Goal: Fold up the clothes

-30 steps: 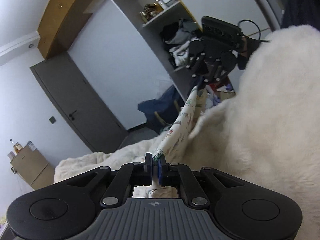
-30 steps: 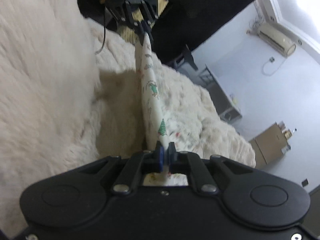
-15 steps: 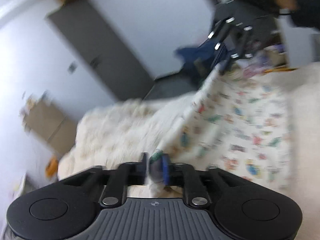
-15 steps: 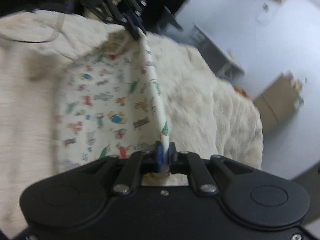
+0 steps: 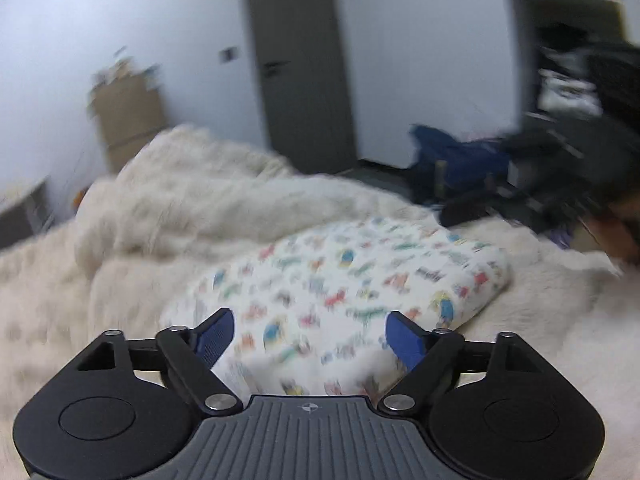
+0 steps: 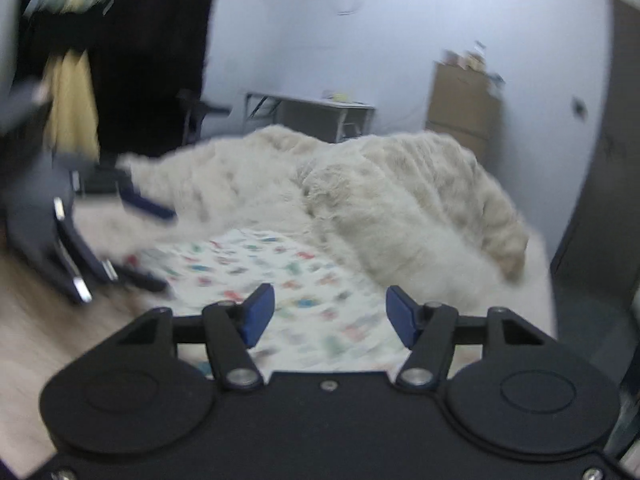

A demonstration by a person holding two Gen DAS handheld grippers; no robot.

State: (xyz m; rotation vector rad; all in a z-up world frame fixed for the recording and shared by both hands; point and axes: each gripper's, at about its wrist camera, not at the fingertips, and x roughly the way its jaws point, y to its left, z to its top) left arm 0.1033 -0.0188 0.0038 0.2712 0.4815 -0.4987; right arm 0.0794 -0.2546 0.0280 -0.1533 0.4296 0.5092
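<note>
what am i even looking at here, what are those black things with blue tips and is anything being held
Those are two hand-held grippers carried by a person, each with a camera looking out along its fingers. One picture is from the left gripper, the other from the right gripper. The blue tips are their finger pads.

Both look over a patterned garment, white with small coloured prints, lying on a fluffy cream blanket. The pictures are blurred by motion.

Nothing is held: both grippers' fingers have just been opening and stand apart, with the garment lying loose beneath them.
</note>
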